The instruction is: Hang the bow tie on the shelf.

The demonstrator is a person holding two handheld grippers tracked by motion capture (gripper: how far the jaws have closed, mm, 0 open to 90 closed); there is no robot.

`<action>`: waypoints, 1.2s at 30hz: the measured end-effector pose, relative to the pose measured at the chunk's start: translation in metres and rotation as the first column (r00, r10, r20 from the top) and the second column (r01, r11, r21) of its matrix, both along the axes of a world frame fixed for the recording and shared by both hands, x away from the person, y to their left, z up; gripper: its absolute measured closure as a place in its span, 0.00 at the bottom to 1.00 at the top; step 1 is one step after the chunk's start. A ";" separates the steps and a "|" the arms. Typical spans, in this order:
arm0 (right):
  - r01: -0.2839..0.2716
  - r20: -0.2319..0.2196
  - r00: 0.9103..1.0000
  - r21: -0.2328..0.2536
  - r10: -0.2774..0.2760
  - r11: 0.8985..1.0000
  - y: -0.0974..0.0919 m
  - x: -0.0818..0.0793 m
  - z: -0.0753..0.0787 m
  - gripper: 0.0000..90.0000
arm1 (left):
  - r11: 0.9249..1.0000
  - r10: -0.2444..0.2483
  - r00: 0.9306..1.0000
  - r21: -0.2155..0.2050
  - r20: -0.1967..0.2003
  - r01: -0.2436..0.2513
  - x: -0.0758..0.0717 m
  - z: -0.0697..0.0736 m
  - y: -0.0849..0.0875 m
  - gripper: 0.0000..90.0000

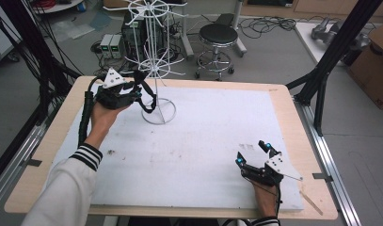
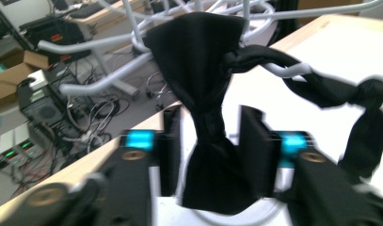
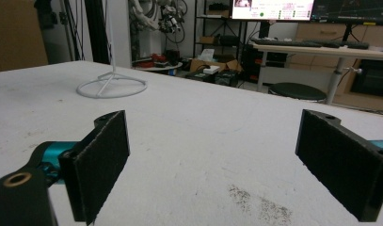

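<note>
Left gripper [image 2: 210, 143], jaws narrow but clear of the bow tie [image 2: 205, 103] draped on the rack [image 1: 154, 61]; right gripper [image 3: 212, 165] wide, empty. Risk: the tie slips off its arm, or a tug tips the rack

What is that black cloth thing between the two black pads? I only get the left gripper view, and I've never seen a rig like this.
Observer: A black bow tie; in the high view its strap loops off a tall white wire rack that stands on the table.
Operator: Who's holding the tool?
Observer: A person's left hand in a striped cuff, at the table's far left.
Operator: Is there a second tool?
Observer: Yes, the right gripper sits low at the near right, jaws wide apart, with nothing between them.
</note>
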State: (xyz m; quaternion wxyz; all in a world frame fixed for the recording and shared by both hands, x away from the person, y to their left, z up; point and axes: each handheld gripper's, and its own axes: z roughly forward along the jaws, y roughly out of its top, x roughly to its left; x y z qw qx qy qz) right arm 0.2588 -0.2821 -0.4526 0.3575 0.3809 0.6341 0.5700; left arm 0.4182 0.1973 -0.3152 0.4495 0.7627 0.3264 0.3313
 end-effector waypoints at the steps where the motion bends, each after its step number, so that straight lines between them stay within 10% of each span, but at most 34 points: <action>1: 0.000 0.001 1.000 -0.001 0.000 1.000 0.000 0.000 0.000 0.10 | 1.000 0.009 1.000 -0.002 0.004 -0.009 0.000 0.000 0.000 0.58; 7: 0.001 0.002 1.000 -0.001 -0.001 1.000 0.000 0.000 0.000 0.10 | 1.000 0.016 1.000 0.022 -0.017 -0.015 -0.004 0.001 0.002 0.32; 15: 0.000 0.005 1.000 -0.001 0.000 1.000 0.000 0.000 0.000 0.10 | 0.997 -0.020 0.999 -0.076 -0.045 0.016 -0.017 -0.012 0.025 0.14; 27: 0.008 0.009 1.000 -0.001 -0.008 1.000 0.000 -0.001 0.000 0.10 | 0.966 -0.115 0.993 -0.236 -0.015 0.108 -0.084 -0.069 0.065 0.09; 36: 0.013 0.008 1.000 -0.002 -0.013 1.000 0.001 -0.001 0.000 0.10 | 0.937 -0.120 0.986 -0.314 0.118 0.152 -0.127 -0.114 0.075 0.09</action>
